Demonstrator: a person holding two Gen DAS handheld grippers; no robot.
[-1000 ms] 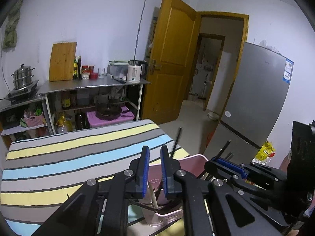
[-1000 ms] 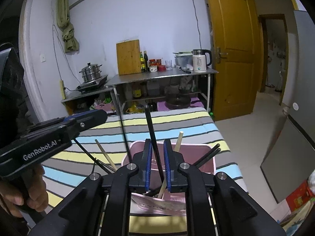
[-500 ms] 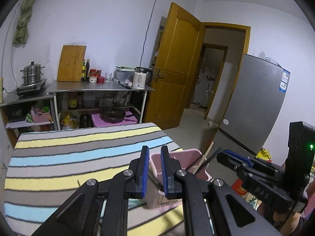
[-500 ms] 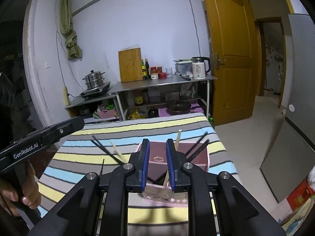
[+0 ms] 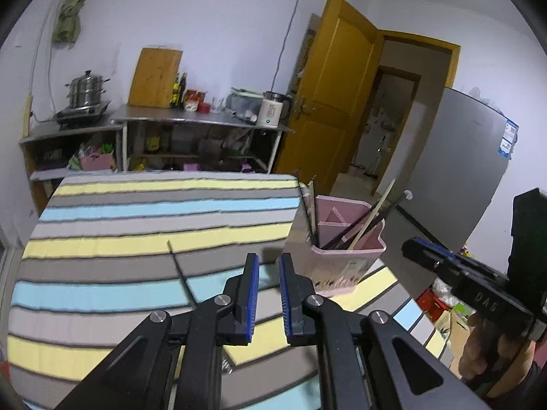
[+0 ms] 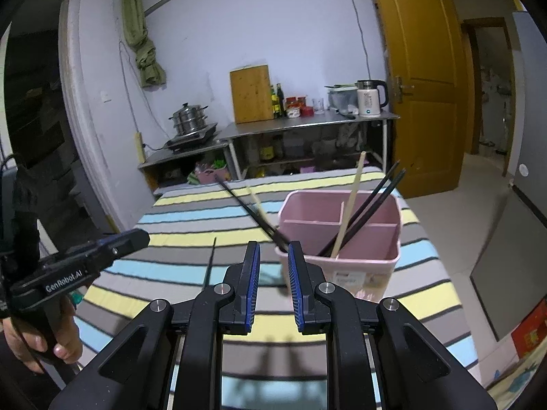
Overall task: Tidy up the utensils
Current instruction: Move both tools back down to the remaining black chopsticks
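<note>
A pink divided utensil holder (image 6: 362, 249) stands on the striped table near its right edge, also in the left wrist view (image 5: 345, 266). It holds several chopsticks, black ones (image 6: 372, 201) and a pale wooden one (image 6: 348, 212). One black chopstick (image 5: 177, 266) lies loose on the cloth, also in the right wrist view (image 6: 209, 263). My left gripper (image 5: 266, 266) is open and empty, left of the holder and above the table. My right gripper (image 6: 272, 256) is open and empty, just before the holder's near left corner.
The striped tablecloth (image 5: 136, 212) covers the table. A steel shelf (image 6: 307, 126) with kettle, bottles and cutting board stands behind. A yellow door (image 6: 424, 85) and a grey fridge (image 5: 461, 171) are on the right.
Both grippers have pulled back from over the holder and risen. The right gripper let go of a black chopstick, which now leans in the holder. Both jaws opened a little wider.
</note>
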